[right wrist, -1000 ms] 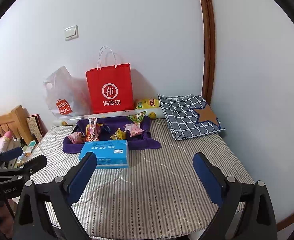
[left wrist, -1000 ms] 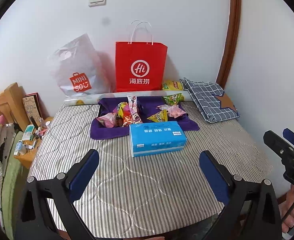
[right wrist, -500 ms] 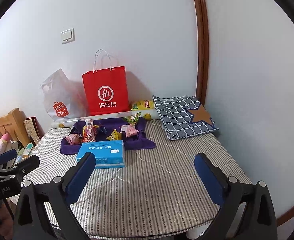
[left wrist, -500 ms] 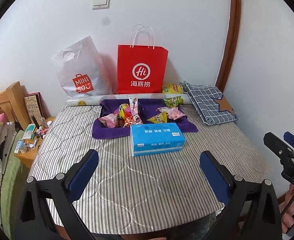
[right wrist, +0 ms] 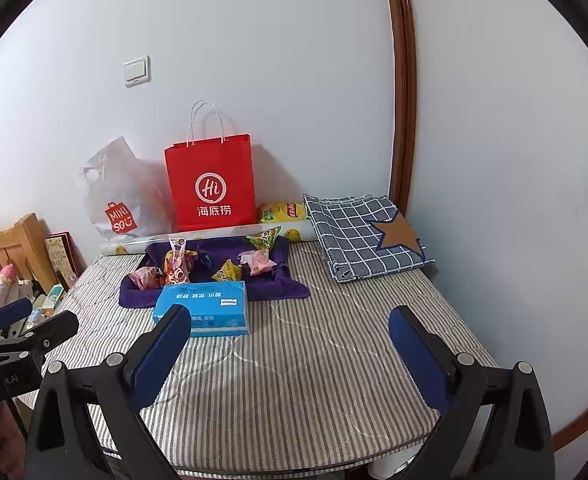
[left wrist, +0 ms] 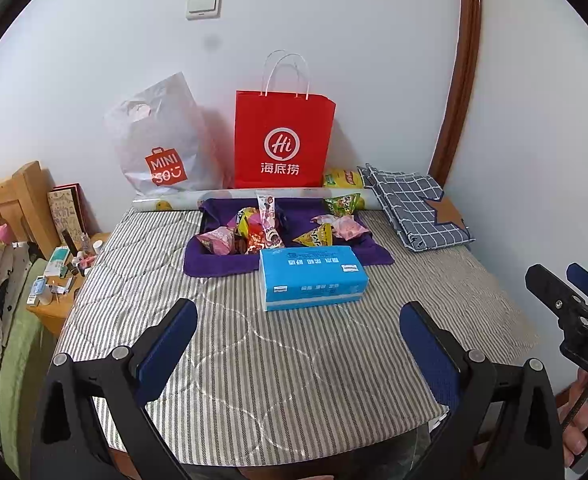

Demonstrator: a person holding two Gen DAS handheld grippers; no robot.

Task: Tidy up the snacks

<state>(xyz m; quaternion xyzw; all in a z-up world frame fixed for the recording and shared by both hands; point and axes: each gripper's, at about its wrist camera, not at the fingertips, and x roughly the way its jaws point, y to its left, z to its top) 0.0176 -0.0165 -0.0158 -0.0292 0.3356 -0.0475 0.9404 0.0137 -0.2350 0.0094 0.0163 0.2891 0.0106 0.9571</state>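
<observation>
Several wrapped snacks (left wrist: 258, 231) (right wrist: 177, 264) lie on a purple cloth (left wrist: 213, 264) (right wrist: 289, 288) at the back of a striped table (left wrist: 277, 368) (right wrist: 294, 376). A yellow snack bag (left wrist: 344, 178) (right wrist: 283, 212) rests by the wall. A blue tissue pack (left wrist: 312, 278) (right wrist: 201, 306) sits in front of the cloth. My left gripper (left wrist: 296, 330) is open above the table's near half, empty. My right gripper (right wrist: 289, 334) is open too, to the right, holding nothing. Both are well short of the snacks.
A red paper bag (left wrist: 283, 140) (right wrist: 211, 184) and a white plastic bag (left wrist: 161, 148) (right wrist: 121, 196) stand against the wall. A folded checked cloth (left wrist: 418, 210) (right wrist: 366, 236) lies at the back right. A cluttered wooden bedside stand (left wrist: 57, 280) is left of the table.
Both grippers have risen and pulled back slightly, so the table and bags sit lower in each view. Nothing on the table has moved.
</observation>
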